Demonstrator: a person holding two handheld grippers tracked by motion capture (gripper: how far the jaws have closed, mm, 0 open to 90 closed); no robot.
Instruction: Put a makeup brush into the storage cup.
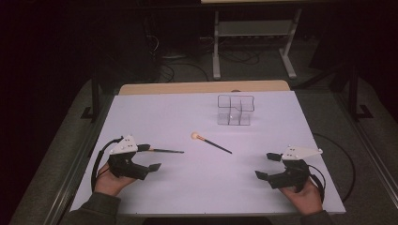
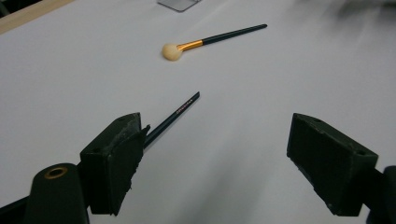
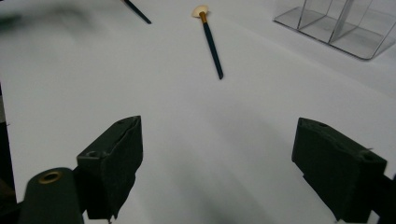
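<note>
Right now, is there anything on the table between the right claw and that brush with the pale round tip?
No. In the right gripper view, bare white table runs from the open right claw to the brush.

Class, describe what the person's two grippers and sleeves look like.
Each gripper, left and right, is black with two blocky jaws and a pale three-cornered plate on top. A black cable loops from each. A brass-coloured ring sits beside one jaw. The sleeves are dark grey-green.
</note>
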